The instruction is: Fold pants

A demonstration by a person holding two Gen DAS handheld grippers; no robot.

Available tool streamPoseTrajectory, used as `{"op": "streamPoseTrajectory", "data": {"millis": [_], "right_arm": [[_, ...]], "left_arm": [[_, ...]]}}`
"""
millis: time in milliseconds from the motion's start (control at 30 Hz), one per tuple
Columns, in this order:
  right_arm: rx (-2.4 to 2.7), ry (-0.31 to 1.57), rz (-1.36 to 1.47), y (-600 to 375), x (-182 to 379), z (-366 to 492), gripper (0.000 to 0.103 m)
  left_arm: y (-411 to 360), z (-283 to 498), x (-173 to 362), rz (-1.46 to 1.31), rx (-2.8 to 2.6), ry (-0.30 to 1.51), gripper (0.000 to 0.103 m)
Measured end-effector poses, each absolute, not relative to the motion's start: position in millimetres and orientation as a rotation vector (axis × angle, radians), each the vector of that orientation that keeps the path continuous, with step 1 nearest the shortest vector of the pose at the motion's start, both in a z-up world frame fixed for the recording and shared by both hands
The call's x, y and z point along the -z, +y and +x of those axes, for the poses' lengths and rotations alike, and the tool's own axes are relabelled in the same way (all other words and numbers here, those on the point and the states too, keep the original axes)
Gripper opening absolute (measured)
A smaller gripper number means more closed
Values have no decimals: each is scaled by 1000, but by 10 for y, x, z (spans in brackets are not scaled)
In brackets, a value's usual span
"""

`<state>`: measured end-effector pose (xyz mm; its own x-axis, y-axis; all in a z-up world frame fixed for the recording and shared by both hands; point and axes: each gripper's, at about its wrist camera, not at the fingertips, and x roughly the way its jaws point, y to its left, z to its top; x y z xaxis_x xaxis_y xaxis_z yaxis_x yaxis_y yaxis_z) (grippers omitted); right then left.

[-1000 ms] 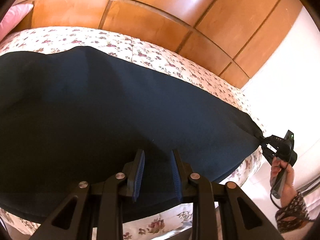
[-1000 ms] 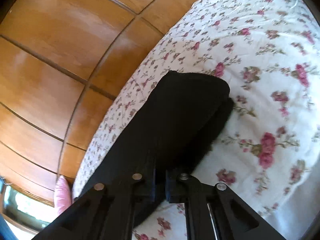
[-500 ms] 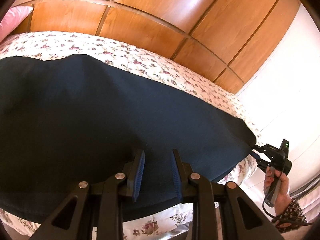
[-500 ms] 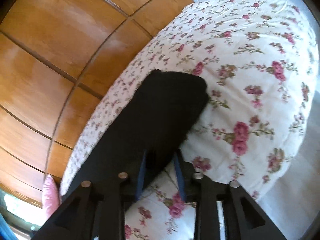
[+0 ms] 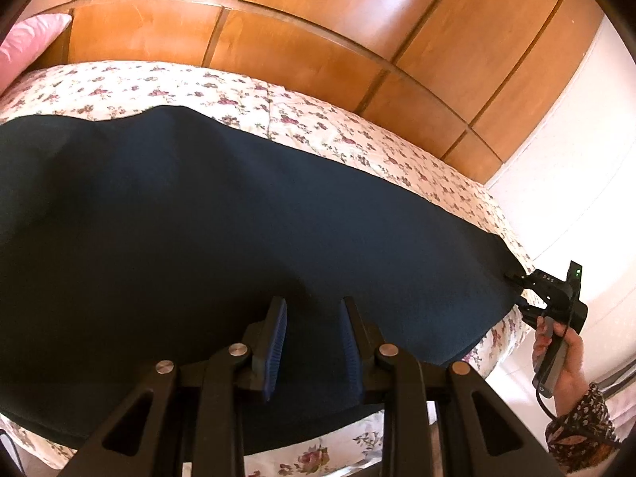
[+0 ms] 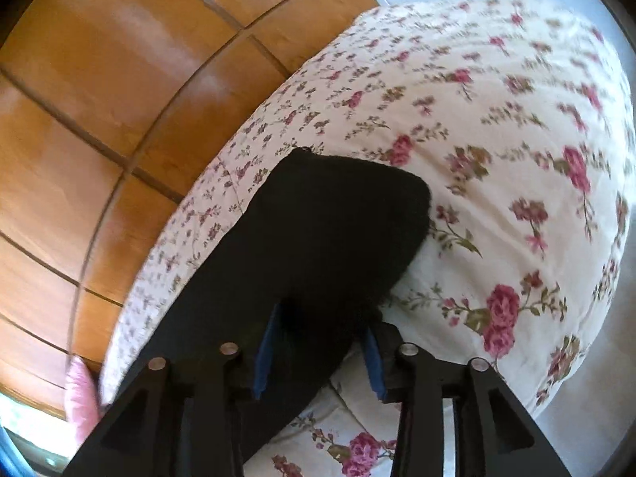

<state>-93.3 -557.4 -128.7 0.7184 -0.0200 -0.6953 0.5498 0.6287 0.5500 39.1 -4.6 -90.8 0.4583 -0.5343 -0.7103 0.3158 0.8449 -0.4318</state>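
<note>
Dark navy pants (image 5: 238,218) lie spread lengthwise on a floral bed cover (image 5: 357,147). My left gripper (image 5: 312,306) hovers over their near edge. Its blue pads stand apart, with flat cloth under the gap and nothing pinched. At the far right end of the pants my right gripper (image 5: 516,290) sits in a person's hand (image 5: 564,357). In the right wrist view the pants' end (image 6: 318,230) rests on the bed cover (image 6: 497,139). The right gripper (image 6: 324,320) has its jaws opening, with loose cloth lying between the pads.
A wall of orange wood panels (image 5: 318,20) runs along the bed's far side. A pink pillow (image 5: 28,43) lies at the head end, also seen as a pink pillow (image 6: 81,397) at lower left. A white wall (image 5: 576,179) stands past the bed's right end.
The right gripper's jaws have parted and let go of the pants' end, which has slackened from a pulled point and settled on the bed. The left gripper has kept still.
</note>
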Motion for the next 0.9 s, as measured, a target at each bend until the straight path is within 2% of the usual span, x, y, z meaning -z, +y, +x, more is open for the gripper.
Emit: {"op": "streamPoseTrajectory", "data": {"millis": [133,400,467,900], "right_arm": [[367,727,776,-5536,1269,-900,46],[365,732,745,-5553,1269,-859,47],[363,730,742,-5559,1268,-846,47],[340,699,749,-5661,1312,-741,49]], "left_arm": [[-15,401,912,-262,511,966,29],[-7,414,903,-277,517,965,39],[-6,415,886,-269,511,955,45],[244,507,870,-258,370,938,45]]}}
